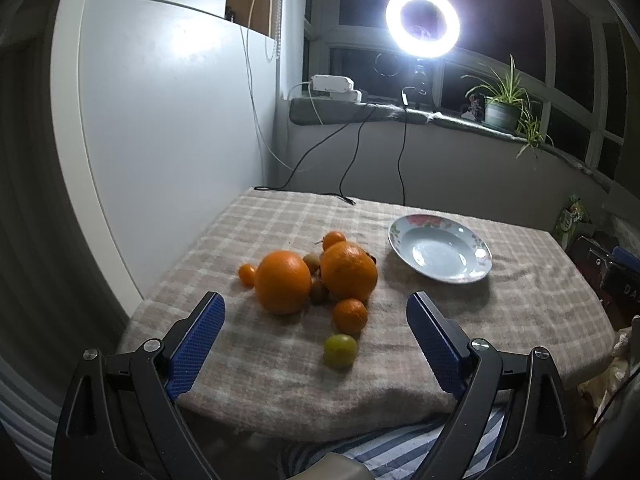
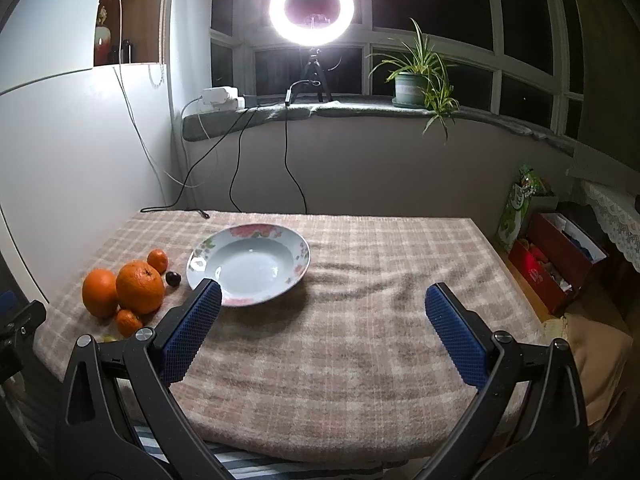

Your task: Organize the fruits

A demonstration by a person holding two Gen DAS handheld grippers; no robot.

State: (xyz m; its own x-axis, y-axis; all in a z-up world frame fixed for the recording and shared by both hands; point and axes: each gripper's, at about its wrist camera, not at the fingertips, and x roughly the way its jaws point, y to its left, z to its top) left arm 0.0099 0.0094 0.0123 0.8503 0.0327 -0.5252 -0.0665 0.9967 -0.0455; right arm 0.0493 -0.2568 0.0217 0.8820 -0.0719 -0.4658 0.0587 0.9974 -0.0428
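I see a beige and off-white checked cloth [image 2: 360,320] over the table, with blue and white stripes showing under its near edge. The plate [image 2: 296,252] is pale blue-white with pink flowers and green leaves around its rim. Two large oranges [image 1: 283,282] are bright orange, as are the small mandarins [image 1: 350,315]; one small fruit [image 1: 340,350] is yellow-green and another small fruit [image 2: 173,278] is dark, nearly black. Both my left gripper [image 1: 316,306] and right gripper [image 2: 323,294] have black frames with dotted blue pads [image 1: 200,344].

Green fruit [image 2: 109,337] mostly hidden behind right claw's [image 2: 324,334] left finger.
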